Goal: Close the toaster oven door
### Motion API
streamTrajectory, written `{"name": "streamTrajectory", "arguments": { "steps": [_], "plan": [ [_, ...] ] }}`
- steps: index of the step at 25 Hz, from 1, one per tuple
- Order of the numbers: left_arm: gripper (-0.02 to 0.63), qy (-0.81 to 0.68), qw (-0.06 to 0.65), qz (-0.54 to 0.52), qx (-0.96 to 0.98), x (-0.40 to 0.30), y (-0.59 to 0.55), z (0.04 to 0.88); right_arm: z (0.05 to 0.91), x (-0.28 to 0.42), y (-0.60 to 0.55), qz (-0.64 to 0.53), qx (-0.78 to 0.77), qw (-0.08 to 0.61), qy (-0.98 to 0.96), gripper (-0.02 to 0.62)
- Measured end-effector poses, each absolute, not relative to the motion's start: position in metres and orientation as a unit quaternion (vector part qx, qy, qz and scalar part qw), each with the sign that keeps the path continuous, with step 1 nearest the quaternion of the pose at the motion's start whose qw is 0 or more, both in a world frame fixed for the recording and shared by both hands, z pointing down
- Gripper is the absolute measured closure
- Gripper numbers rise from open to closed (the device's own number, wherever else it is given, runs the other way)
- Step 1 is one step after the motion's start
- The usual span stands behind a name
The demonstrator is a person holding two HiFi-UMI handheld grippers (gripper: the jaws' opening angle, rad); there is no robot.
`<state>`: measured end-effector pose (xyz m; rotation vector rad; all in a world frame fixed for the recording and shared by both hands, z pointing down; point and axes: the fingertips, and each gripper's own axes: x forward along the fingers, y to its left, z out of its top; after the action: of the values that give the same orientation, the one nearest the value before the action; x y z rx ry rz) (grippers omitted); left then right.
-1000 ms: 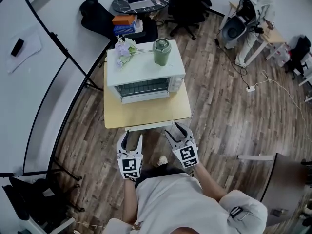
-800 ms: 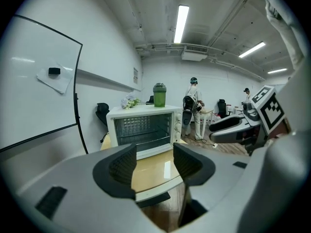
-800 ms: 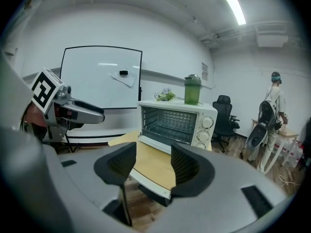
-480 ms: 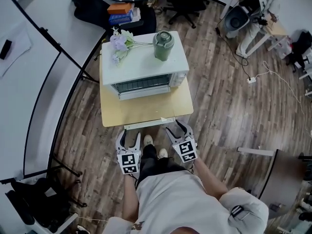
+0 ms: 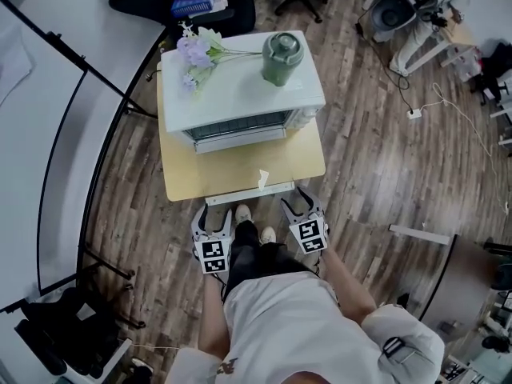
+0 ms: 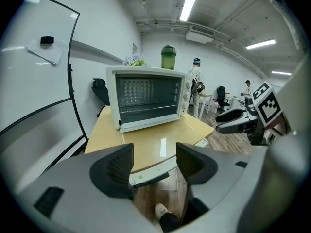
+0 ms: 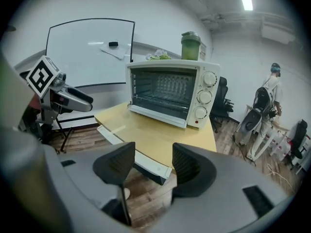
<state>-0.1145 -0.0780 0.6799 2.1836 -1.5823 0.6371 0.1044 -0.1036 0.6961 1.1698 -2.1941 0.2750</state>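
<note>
Left tool (image 5: 215, 213), right tool (image 5: 297, 199): empty, jaws just opening. Risk: shoving toaster oven door (image 5: 238, 128) too hard topples green jar (image 5: 282, 57) on top.

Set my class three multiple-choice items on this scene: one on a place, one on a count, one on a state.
1. Where does the green jar stand?
A) on the floor
B) on top of the toaster oven
C) on the table beside the oven

2. How many knobs are on the oven's front?
A) one
B) three
C) six

3. How is the right gripper?
A) open and empty
B) shut on the flowers
C) shut on the jar

Answers:
1 B, the jar sits on the oven's white top.
2 B, three knobs are stacked at the right of its front.
3 A, its jaws have just been opening, with nothing between them.
</note>
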Motion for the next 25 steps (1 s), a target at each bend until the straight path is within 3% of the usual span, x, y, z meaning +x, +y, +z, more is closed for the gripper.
{"name": "streamTrajectory", "arguments": {
  "steps": [25],
  "plan": [
    [0.235, -0.511, 0.267, 0.304, 0.758, -0.134, -0.083, 0.806, 0.810, 0.123, -0.120, 0.176, 0.427, 0.402, -0.791, 0.301]
  ]
}}
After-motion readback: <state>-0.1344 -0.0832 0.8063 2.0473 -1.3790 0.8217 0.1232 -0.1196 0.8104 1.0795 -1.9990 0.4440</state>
